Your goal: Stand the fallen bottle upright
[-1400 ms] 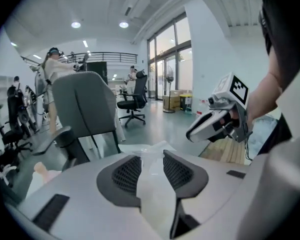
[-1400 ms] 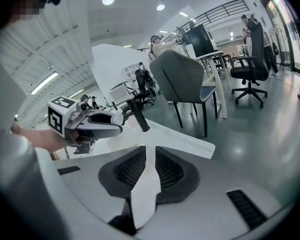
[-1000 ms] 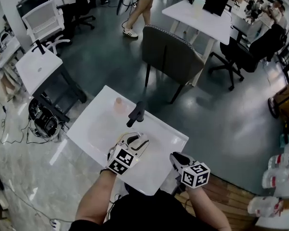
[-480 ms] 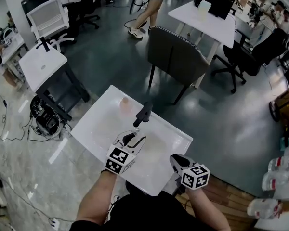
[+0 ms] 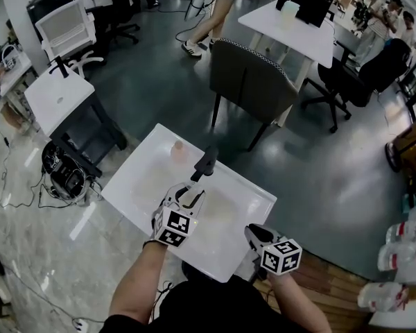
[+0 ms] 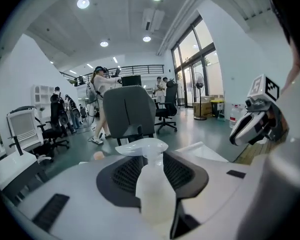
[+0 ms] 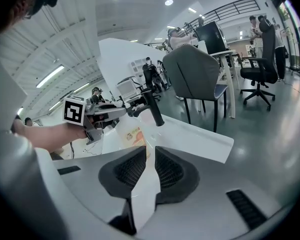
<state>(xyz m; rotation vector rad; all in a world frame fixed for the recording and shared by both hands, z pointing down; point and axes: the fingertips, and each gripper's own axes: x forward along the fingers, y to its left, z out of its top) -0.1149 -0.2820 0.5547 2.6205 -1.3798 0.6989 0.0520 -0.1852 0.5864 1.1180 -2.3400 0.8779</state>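
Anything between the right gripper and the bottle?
Nothing: the head view shows only bare white table between the right gripper and the bottle.

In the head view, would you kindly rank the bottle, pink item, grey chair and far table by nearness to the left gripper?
1. Bottle, between the left gripper's jaws.
2. Pink item, just beyond, upper left.
3. Grey chair, farther up, centre.
4. Far table, top right.
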